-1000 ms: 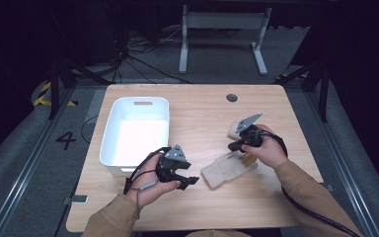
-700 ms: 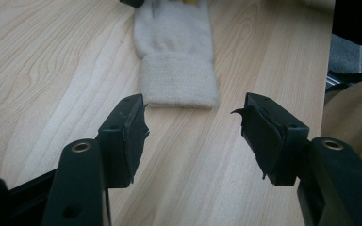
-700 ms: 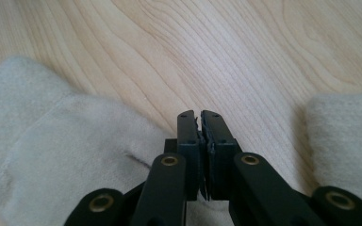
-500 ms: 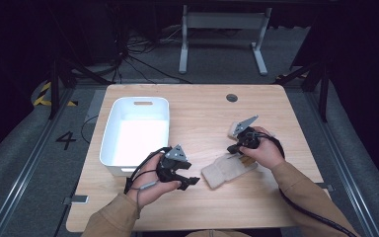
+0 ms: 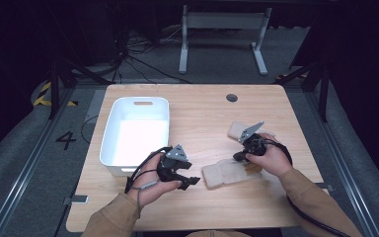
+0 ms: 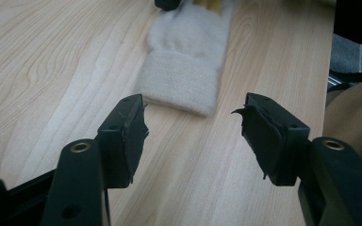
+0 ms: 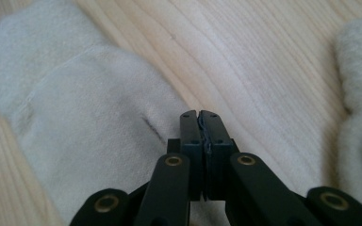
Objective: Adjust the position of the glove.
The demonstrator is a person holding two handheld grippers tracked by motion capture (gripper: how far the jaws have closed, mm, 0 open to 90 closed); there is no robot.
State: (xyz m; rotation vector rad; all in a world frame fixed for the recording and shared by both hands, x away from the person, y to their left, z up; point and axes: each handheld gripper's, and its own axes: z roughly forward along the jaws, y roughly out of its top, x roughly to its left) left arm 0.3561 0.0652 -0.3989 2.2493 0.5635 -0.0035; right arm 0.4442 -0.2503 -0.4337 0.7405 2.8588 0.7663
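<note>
A cream sock (image 5: 222,174) lies flat on the wooden table (image 5: 197,108), its ribbed cuff toward my left gripper. My left gripper (image 5: 190,177) hovers just left of that cuff, and its jaws stand open with nothing between them. In the left gripper view the cuff (image 6: 181,80) lies a short way beyond the left gripper (image 6: 191,113). My right gripper (image 5: 239,157) points down at the sock's far end. In the right gripper view the right gripper (image 7: 200,115) has its jaws pressed together over the edge of the sock (image 7: 75,117). A second cream sock (image 5: 237,129) lies behind the right hand.
A white tub (image 5: 135,133) stands at the left of the table, just beyond my left hand. A round cable hole (image 5: 232,98) sits near the far edge. In the right gripper view the second cream sock (image 7: 358,89) lies close on the right.
My right hand has shifted slightly toward the near edge, closer over the sock. The left hand and the sock have stayed put.
</note>
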